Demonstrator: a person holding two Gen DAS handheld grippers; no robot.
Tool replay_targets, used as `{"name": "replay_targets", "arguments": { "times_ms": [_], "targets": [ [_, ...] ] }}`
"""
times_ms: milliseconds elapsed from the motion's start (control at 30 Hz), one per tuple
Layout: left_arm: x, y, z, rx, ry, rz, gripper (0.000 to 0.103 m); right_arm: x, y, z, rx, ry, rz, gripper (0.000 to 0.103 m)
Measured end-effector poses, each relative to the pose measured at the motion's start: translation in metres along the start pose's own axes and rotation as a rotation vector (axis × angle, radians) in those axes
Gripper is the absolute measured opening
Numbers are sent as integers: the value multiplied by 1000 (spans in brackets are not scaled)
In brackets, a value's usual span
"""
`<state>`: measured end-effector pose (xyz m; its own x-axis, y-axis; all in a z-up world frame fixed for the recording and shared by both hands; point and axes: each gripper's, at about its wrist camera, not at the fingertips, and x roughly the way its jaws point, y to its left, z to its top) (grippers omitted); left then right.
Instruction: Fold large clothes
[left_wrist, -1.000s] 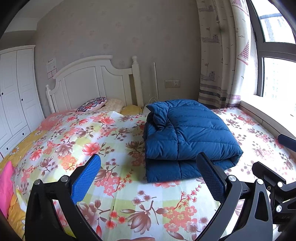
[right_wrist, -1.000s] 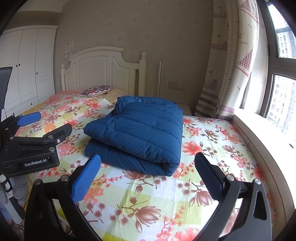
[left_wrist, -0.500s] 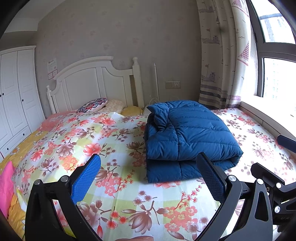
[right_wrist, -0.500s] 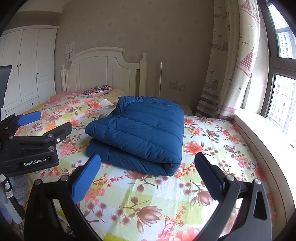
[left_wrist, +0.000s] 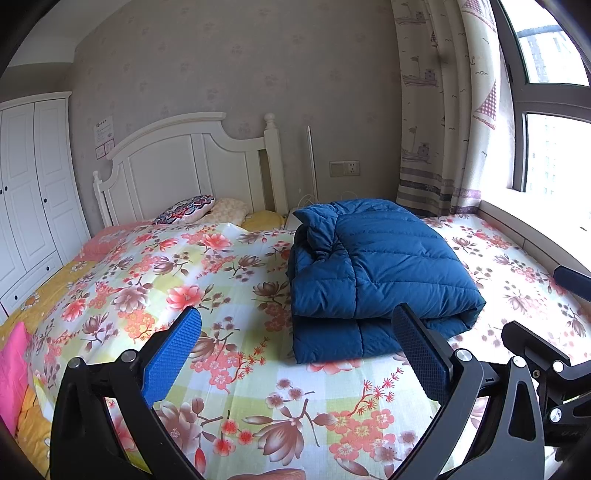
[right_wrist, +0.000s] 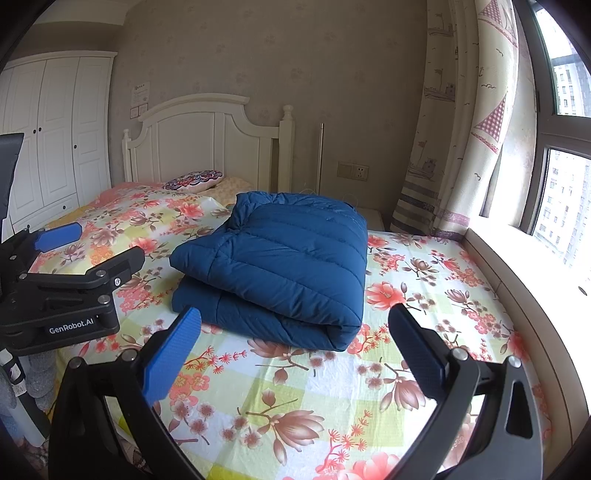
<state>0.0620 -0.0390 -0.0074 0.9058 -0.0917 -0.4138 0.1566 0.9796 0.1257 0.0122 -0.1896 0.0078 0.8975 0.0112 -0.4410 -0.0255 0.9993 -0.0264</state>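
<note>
Left wrist view, folded blue jacket beyond spread, empty left claw

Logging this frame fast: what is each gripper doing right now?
Left gripper: open, holding nothing.
Right gripper: open, holding nothing; the folded blue jacket lies apart on the bed.

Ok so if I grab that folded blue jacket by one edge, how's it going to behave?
The jacket looks puffy and quilted, so it is probably light for its bulk. It is soft with nothing holding the fold, so the layers would likely flop open. The smooth shell may slip in a pinch.
</note>
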Motion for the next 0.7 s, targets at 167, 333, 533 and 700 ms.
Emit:
{"name": "replay_targets", "arguments": {
  "times_ms": [167,333,533,700],
  "targets": [
    [0,0,0,0,0,0,99,-2,2,1,-2,-6,-4,101],
    [-3,2,0,-1,-10,4,99,-6,3,2,-3,-16,-10,101],
    [-6,1,1,15,-24,10,99,-5,5,3,-6,-12,-12,101],
    [-6,-1,1,24,-34,7,99,-3,6,1,-9,-6,-9,101]
  ]
}}
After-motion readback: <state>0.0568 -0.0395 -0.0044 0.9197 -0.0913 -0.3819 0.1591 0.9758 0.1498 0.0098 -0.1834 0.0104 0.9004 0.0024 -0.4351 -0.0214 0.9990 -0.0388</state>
